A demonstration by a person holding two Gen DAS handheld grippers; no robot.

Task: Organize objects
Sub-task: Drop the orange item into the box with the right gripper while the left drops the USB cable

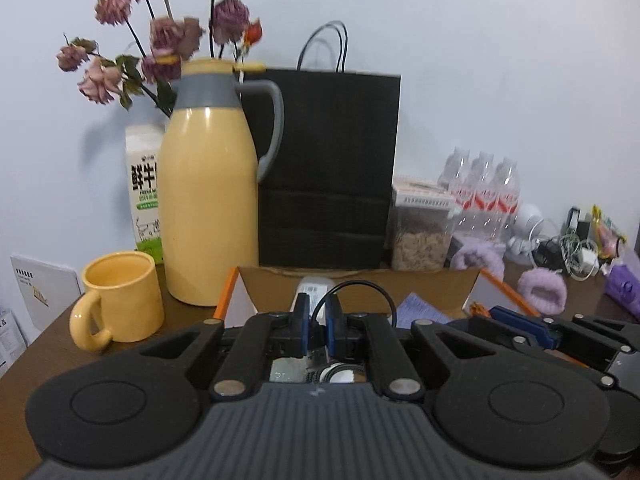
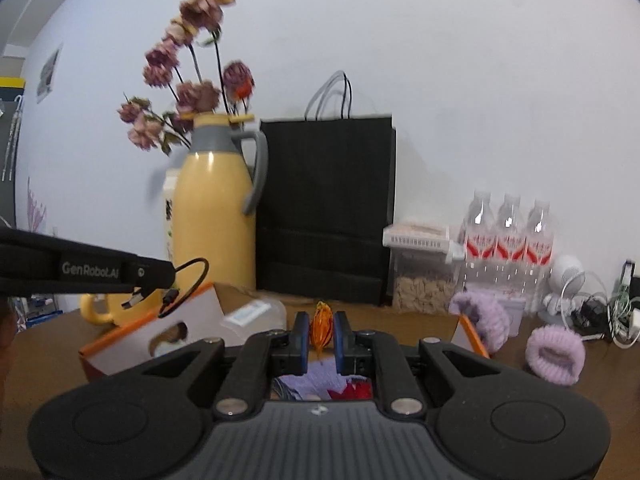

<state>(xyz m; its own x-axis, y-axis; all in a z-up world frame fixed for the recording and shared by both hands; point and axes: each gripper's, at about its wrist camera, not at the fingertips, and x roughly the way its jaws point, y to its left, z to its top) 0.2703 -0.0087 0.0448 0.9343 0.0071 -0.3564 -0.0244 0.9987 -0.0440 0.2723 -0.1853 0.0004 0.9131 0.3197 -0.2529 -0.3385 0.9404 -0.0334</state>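
A short black USB cable (image 2: 188,284), looped with both plugs dangling, hangs pinched in the left gripper (image 1: 318,320) above an open orange-edged cardboard box (image 2: 152,332). The right gripper (image 2: 322,336) clamps an orange crinkly wrapper (image 2: 322,328). Only the left view shows the yellow mug (image 1: 120,300) whole beside the yellow thermos jug (image 1: 208,200).

Jug (image 1: 208,200): pale yellow, grey collar and handle. Mug (image 1: 120,296): yellow. Bag (image 1: 332,168): black. Carton (image 1: 145,192): white, green base, black lettering. Flowers (image 1: 160,40): faded purple-pink. Bottles (image 2: 508,244): clear, red-white labels. Scrunchies (image 2: 554,354): lilac. Box (image 2: 160,320): white, orange edges.
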